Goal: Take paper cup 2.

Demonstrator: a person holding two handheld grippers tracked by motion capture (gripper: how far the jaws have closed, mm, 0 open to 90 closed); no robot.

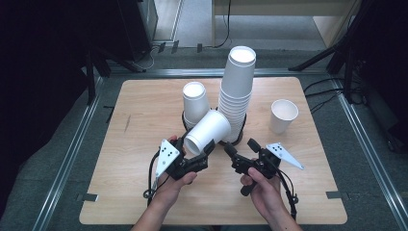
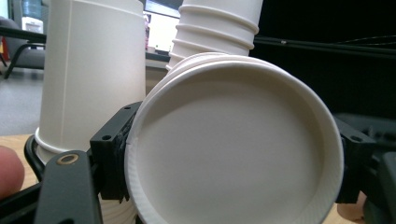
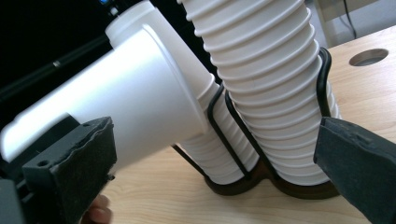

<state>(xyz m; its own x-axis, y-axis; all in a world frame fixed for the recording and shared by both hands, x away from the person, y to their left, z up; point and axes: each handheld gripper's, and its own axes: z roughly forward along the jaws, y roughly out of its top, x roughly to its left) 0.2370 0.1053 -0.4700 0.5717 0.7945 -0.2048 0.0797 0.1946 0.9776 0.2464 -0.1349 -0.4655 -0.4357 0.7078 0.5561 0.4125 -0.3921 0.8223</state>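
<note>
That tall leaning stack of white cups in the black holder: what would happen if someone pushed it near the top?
The tall stack of cups already leans, so a push up high would probably tip it. The black wire holder grips only its base. Being thin paper, the cups are likely light and may slide apart.

Two cup stacks, the tall stack (image 1: 236,94) and the short stack (image 1: 196,102), crowd the middle of the bench (image 1: 144,192) in a black wire holder (image 1: 240,131). A lone cup (image 1: 282,115) stands well right. Bare wood lies open left, near and far right.
</note>
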